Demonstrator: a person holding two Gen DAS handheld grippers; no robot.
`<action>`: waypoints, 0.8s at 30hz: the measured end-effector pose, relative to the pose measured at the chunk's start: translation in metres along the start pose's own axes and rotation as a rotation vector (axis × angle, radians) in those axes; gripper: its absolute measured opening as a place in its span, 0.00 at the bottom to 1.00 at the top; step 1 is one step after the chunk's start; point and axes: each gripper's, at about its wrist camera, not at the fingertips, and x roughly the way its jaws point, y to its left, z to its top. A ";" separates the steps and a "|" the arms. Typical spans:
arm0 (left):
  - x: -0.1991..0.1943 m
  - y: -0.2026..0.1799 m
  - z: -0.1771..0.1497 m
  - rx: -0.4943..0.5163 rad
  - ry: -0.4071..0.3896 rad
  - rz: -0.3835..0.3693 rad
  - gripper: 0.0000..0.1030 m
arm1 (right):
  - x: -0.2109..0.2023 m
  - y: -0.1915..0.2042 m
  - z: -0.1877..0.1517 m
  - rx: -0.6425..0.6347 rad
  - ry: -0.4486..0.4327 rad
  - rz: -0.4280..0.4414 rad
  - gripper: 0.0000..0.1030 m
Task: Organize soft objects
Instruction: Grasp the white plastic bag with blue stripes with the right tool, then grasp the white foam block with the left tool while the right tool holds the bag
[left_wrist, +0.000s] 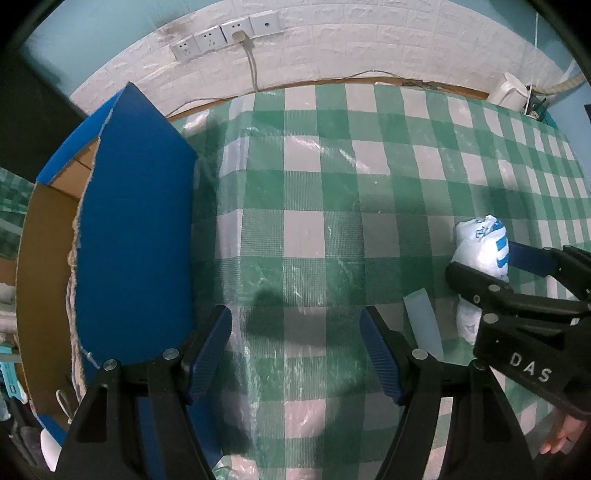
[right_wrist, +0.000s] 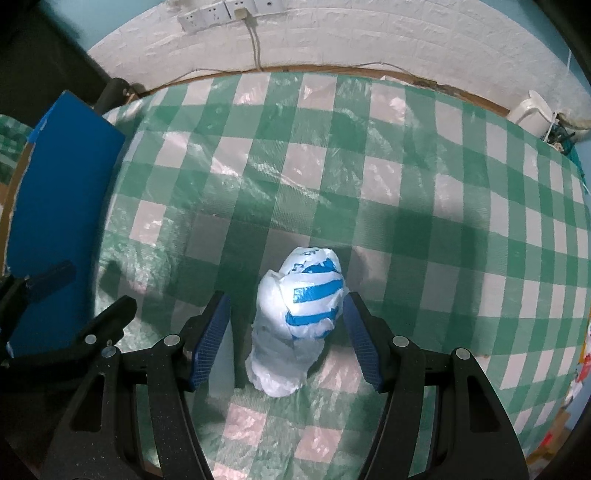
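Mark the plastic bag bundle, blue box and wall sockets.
plastic bag bundle (right_wrist: 299, 317): right wrist view, striped middle.
blue box (left_wrist: 136, 221): left wrist view, blue side panel.
wall sockets (left_wrist: 225, 35): left wrist view, middle plate.

left tool (left_wrist: 295, 350) open, right tool (right_wrist: 284, 334) seemingly open

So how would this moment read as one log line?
right gripper: open around plastic bag | left gripper: open, empty | box: left
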 end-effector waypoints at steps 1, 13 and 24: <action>0.002 0.000 0.001 -0.002 0.005 -0.002 0.71 | 0.002 0.001 0.000 -0.003 0.005 -0.002 0.62; 0.011 -0.013 0.007 0.013 0.033 -0.017 0.71 | 0.019 -0.005 -0.003 -0.034 0.044 -0.052 0.46; 0.009 -0.041 0.007 0.043 0.053 -0.041 0.71 | -0.005 -0.036 -0.018 -0.045 0.002 -0.076 0.41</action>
